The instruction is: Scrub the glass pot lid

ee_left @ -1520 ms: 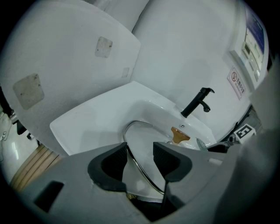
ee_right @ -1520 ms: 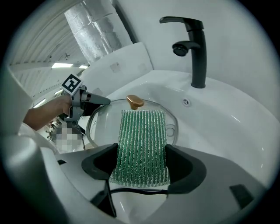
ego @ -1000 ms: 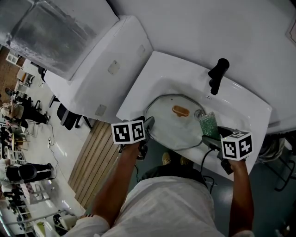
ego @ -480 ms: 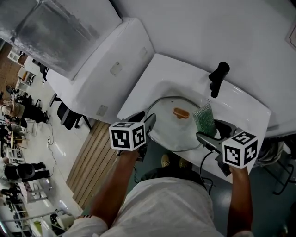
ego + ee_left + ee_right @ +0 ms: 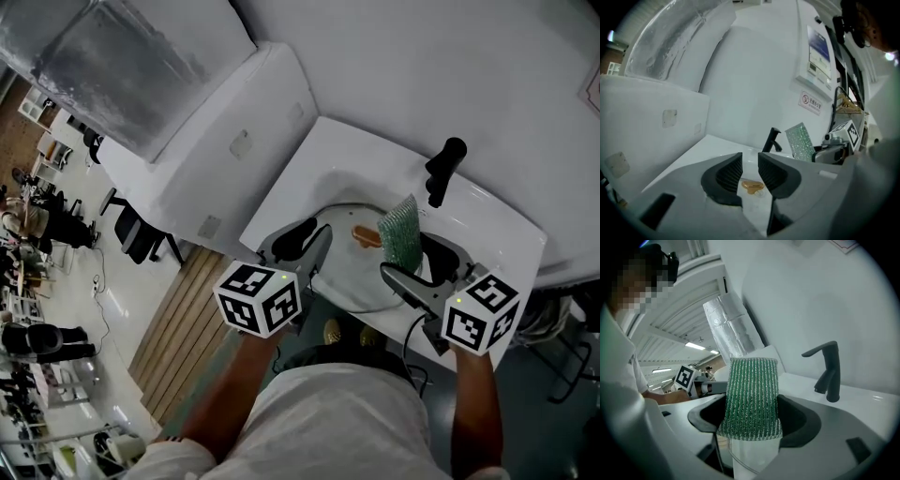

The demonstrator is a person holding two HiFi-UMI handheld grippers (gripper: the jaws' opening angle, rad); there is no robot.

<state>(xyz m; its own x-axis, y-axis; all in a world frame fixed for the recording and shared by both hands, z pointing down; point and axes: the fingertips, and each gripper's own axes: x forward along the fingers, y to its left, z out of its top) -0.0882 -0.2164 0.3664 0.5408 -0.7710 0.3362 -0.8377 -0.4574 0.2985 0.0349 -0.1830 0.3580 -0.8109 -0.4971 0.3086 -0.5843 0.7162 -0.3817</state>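
In the sink (image 5: pixel 333 164): glass pot lid (image 5: pixel 356 277), knob (image 5: pixel 367 236) up.
Left tool (image 5: pixel 750 164): sink's left edge, clamped on lid's rim, likely to steady it.
Right tool (image 5: pixel 752 416): above sink, pinching green scrub pad (image 5: pixel 752 394) upright, clear of glass.

Items counted. Sink (image 5: pixel 309 159): one. Black tap (image 5: pixel 444 169): one. Glass lid (image 5: pixel 352 277): one, with one brown knob (image 5: pixel 367 237). Green sponge (image 5: pixel 401 239): one. Tools: two, the left tool (image 5: pixel 307 236) and the right tool (image 5: pixel 412 267). Marker cubes (image 5: pixel 258 297): two, one per tool. Red-marked wall sign (image 5: pixel 809 101): one.
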